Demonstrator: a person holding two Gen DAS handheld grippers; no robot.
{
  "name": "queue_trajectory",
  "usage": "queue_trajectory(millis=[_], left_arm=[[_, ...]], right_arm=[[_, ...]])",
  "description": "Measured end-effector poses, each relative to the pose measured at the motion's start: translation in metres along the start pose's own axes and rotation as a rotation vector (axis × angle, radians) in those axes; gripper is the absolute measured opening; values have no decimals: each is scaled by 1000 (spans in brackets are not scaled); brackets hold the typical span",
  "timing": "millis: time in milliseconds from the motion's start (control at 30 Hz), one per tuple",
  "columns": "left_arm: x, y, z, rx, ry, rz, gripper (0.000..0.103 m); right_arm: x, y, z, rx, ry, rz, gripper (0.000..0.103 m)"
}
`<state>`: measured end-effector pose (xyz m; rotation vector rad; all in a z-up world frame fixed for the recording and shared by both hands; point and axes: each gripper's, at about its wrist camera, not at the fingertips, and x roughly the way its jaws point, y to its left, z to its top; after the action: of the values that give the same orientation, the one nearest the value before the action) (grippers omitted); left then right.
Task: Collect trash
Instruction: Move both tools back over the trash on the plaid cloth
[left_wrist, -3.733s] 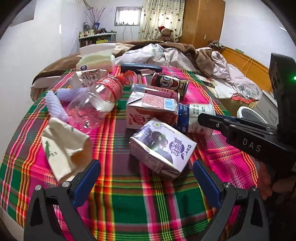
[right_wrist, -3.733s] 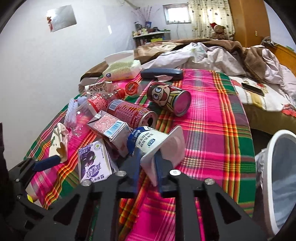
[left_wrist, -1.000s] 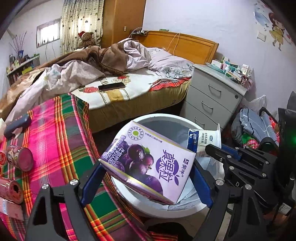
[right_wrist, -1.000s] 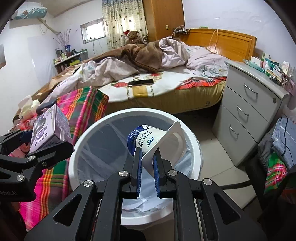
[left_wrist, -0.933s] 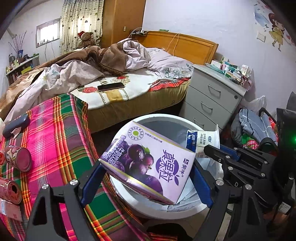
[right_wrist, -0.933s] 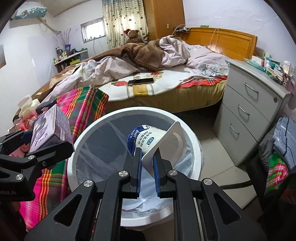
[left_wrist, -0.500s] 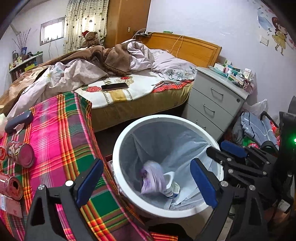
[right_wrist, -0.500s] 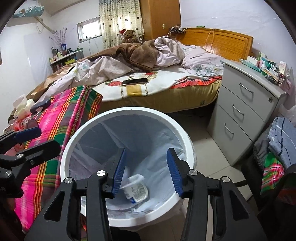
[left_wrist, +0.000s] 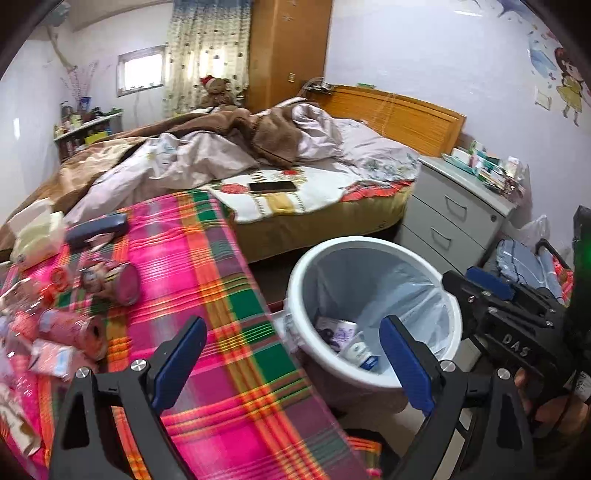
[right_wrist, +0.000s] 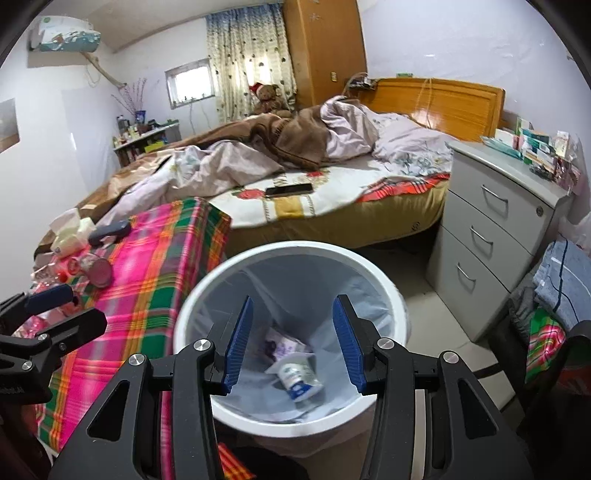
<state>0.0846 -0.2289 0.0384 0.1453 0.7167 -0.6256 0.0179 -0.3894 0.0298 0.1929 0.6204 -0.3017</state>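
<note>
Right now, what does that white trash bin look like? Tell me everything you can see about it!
The white trash bin is round, looks like plastic, and stands upright on the floor beside the plaid-covered table, in front of the bed. A thin pale bag lines it, folded over the rim. At the bottom lie a purple drink carton and a white-and-blue yogurt cup on its side. The open right gripper hangs above its mouth, touching nothing.
</note>
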Motion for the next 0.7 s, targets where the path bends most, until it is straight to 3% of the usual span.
queue_trajectory(millis=[300, 700], left_arm=[[-42, 48, -18, -63, -52, 88, 96], [-80, 128, -55, -171, -74, 275, 96]], right_arm=[[-10, 46, 0, -59, -39, 80, 47], [-2, 115, -1, -167, -50, 226, 48]])
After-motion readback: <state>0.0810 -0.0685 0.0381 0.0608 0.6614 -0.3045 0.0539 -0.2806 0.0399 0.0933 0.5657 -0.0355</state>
